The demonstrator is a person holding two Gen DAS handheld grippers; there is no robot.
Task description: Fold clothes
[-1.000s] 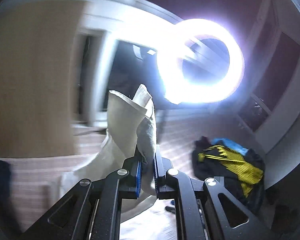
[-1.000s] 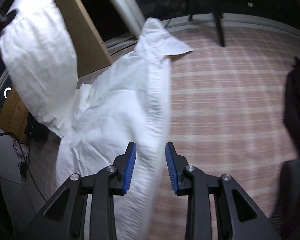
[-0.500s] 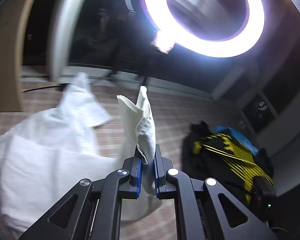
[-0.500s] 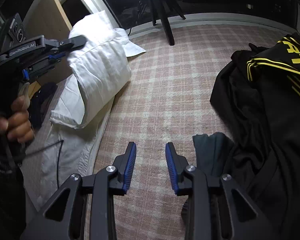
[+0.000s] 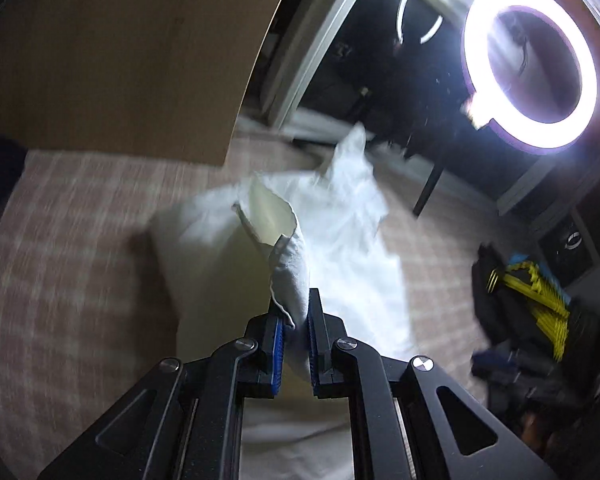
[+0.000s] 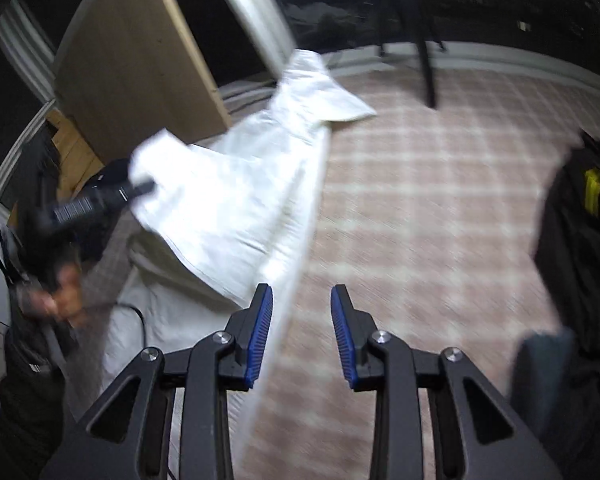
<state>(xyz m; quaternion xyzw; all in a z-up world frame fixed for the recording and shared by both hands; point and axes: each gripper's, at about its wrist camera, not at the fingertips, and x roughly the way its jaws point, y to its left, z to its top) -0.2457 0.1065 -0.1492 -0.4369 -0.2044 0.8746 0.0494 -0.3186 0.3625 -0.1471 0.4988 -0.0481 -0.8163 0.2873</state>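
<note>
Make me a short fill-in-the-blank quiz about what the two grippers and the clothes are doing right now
1. The left gripper is clamped on a fold of the ____ garment.
2. The right gripper has its jaws ____ with nothing between them.
3. The black garment on the checked cover carries ____ stripes.
4. The bright lamp in the left wrist view is shaped like a ____.

Missing words: white; open; yellow; ring
</note>
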